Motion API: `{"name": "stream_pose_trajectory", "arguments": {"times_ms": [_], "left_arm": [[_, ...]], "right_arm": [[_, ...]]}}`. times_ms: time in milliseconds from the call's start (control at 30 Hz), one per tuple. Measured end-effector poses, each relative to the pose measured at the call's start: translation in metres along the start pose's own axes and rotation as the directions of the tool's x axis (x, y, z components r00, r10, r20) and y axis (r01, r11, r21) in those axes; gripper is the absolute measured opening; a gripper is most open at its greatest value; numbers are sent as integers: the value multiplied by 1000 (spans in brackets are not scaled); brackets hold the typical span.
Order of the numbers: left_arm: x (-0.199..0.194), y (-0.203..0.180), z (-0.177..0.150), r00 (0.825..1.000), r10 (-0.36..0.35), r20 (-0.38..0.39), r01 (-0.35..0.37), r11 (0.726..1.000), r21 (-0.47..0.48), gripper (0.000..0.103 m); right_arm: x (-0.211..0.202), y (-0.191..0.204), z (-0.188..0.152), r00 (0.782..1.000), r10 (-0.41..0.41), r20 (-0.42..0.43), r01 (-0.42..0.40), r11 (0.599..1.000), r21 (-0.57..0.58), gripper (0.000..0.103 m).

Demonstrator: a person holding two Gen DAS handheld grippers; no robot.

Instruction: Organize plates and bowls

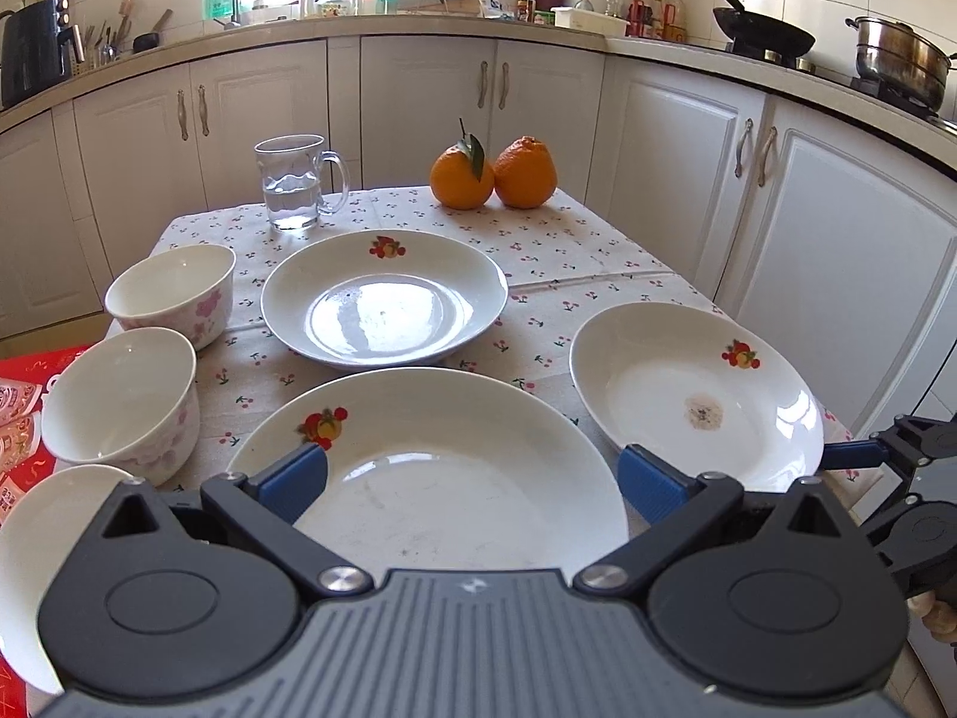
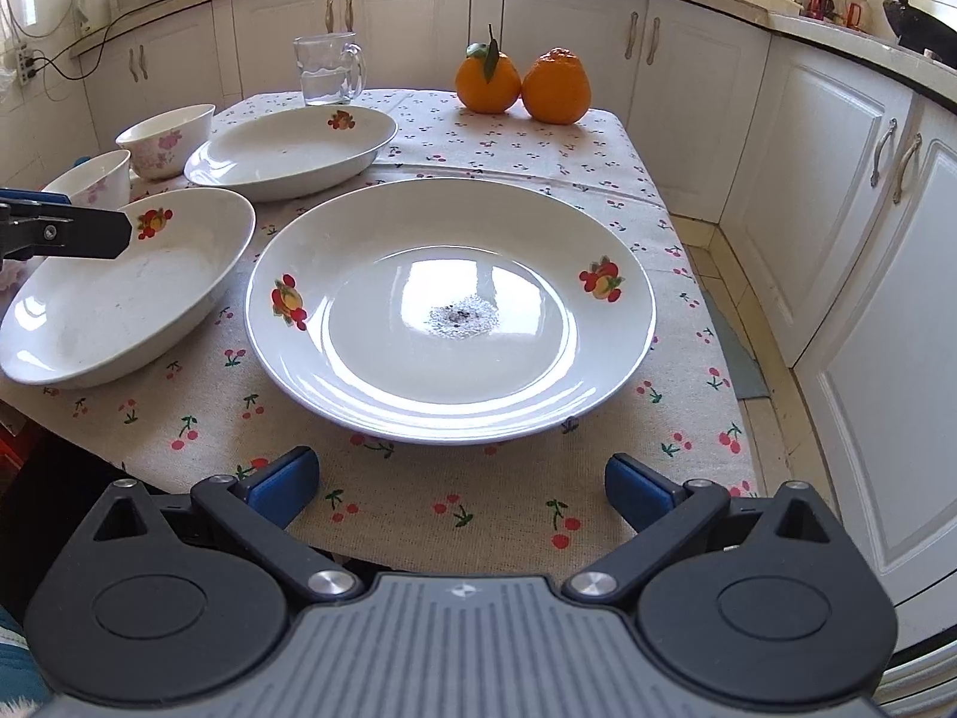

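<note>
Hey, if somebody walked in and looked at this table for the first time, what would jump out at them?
Probably the two oranges side by side at the far edge of the cherry-print tablecloth, the brightest things in view. Next, three white fruit-motif plates spread across it, the nearest right one, the stained plate, carrying a dark speckled patch at its centre. Both the left gripper and the right gripper hang open near the table's front, holding nothing.

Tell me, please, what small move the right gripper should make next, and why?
Probably ease the right gripper forward to the near rim of the stained plate and close on it. Its jaws stand open just short of that rim, holding nothing, and the plate lies alone on the tablecloth. The left gripper is open over the neighbouring plate, a likely stacking place.
</note>
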State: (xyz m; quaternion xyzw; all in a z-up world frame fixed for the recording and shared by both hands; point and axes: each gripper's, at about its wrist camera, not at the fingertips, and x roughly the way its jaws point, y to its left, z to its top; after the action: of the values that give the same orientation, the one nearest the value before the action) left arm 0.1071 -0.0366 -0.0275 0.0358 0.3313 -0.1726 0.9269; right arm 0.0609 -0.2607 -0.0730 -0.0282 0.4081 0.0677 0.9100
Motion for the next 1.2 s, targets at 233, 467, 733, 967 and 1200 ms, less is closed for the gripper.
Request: {"name": "stream_pose_trajectory", "arguments": {"times_ms": [233, 467, 733, 967, 1200], "left_arm": [[15, 1, 13, 997, -55, -55, 55, 998, 9, 102], [33, -13, 37, 986, -125, -113, 135, 987, 85, 102], [69, -43, 73, 961, -196, -196, 235, 952, 198, 102], [120, -72, 87, 907, -233, -351, 342, 895, 288, 102], [165, -81, 98, 849, -257, -463, 418, 861, 290, 94]], "right_arm": [[5, -5, 1, 998, 61, 16, -61, 998, -30, 103], [1, -9, -8, 994, 76, 74, -73, 996, -42, 103], [4, -20, -5, 992, 99, 74, -94, 993, -65, 103], [10, -24, -3, 987, 133, 91, -124, 987, -103, 103], [11, -27, -4, 981, 162, 102, -149, 981, -127, 103]]}}
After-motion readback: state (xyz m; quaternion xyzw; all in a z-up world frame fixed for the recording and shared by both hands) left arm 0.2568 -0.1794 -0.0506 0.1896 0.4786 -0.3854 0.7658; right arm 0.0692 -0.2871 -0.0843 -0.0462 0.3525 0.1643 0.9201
